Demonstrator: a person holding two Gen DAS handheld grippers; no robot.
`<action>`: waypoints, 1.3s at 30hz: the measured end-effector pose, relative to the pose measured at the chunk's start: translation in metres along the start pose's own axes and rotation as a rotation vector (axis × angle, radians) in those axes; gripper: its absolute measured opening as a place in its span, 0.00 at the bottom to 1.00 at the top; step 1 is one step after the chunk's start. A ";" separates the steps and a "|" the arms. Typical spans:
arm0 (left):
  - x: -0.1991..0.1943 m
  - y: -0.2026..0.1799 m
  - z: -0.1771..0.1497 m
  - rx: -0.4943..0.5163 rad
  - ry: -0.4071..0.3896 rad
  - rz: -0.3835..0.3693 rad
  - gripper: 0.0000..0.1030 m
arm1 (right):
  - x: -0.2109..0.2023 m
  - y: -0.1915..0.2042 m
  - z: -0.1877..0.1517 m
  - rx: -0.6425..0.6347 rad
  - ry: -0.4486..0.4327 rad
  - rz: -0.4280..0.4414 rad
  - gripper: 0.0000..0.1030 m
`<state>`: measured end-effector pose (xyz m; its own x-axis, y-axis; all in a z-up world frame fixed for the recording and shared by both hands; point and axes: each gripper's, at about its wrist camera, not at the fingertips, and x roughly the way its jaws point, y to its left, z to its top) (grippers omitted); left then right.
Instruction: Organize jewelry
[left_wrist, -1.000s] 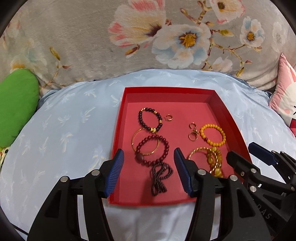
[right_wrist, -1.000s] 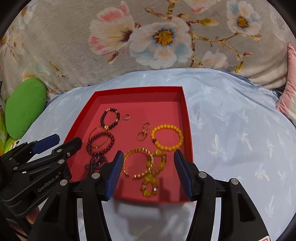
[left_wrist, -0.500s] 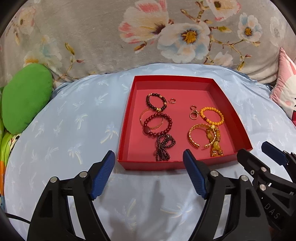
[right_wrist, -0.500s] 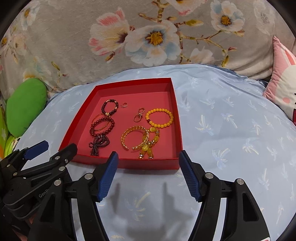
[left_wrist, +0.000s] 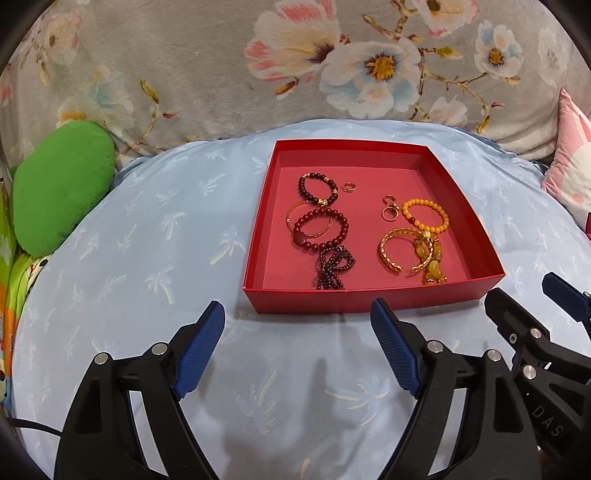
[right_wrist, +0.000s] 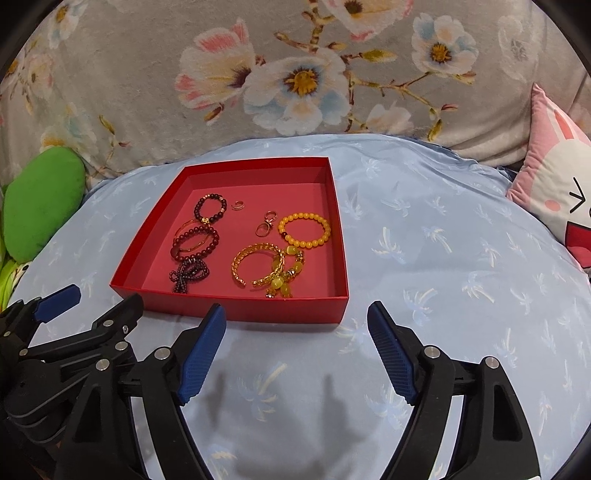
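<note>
We hold the left tongs (left_wrist: 297, 319) with the jaws spread wide, nothing between them and nothing touched; their blue pads (left_wrist: 201, 350) hang above the cloth just short of the near wall of the red tray (left_wrist: 369, 297). The right tongs (right_wrist: 295, 321) are likewise spread wide and carry nothing. Their left tip sits in front of the tray's near wall, the right tip over bare cloth just past the tray's near right corner. Each pair of tongs shows at the edge of the other's view.

All jewelry lies inside the tray. Left group: a dark beaded bracelet (left_wrist: 317, 189), a thin gold bangle (left_wrist: 308, 223) overlapped by a dark red beaded bracelet (left_wrist: 321, 230), and a bunched strand of small dark beads (left_wrist: 332, 267) touching that bracelet's near side. A small gold ring (left_wrist: 349, 187) lies just beside the dark bracelet. Right group: two small linked gold rings (left_wrist: 389, 208), a yellow beaded bracelet (left_wrist: 424, 216), and an open gold cuff (left_wrist: 397, 249) tangled with a yellow-bead charm piece (left_wrist: 430, 258).

The tray rests on a pale blue sheet (right_wrist: 443, 258) printed with palm trees, over a bed-like surface. Behind it hangs a grey floral blanket (right_wrist: 295, 74). A green cushion (left_wrist: 61, 192) lies at the left and a pink rabbit pillow (right_wrist: 554, 177) at the right.
</note>
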<state>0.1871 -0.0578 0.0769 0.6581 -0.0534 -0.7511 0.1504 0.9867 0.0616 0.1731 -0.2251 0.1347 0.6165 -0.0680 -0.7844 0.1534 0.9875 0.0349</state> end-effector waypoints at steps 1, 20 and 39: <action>0.000 0.000 -0.001 -0.002 0.003 0.002 0.78 | 0.000 -0.001 -0.001 0.004 0.003 0.001 0.74; 0.004 0.003 -0.012 0.001 0.020 0.038 0.89 | 0.004 -0.006 -0.016 0.026 0.028 -0.015 0.79; 0.000 0.007 -0.009 -0.013 0.014 0.047 0.89 | 0.001 -0.004 -0.016 0.011 0.011 -0.024 0.79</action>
<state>0.1818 -0.0492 0.0709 0.6535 -0.0044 -0.7569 0.1093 0.9900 0.0887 0.1609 -0.2266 0.1238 0.6042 -0.0900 -0.7917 0.1766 0.9840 0.0229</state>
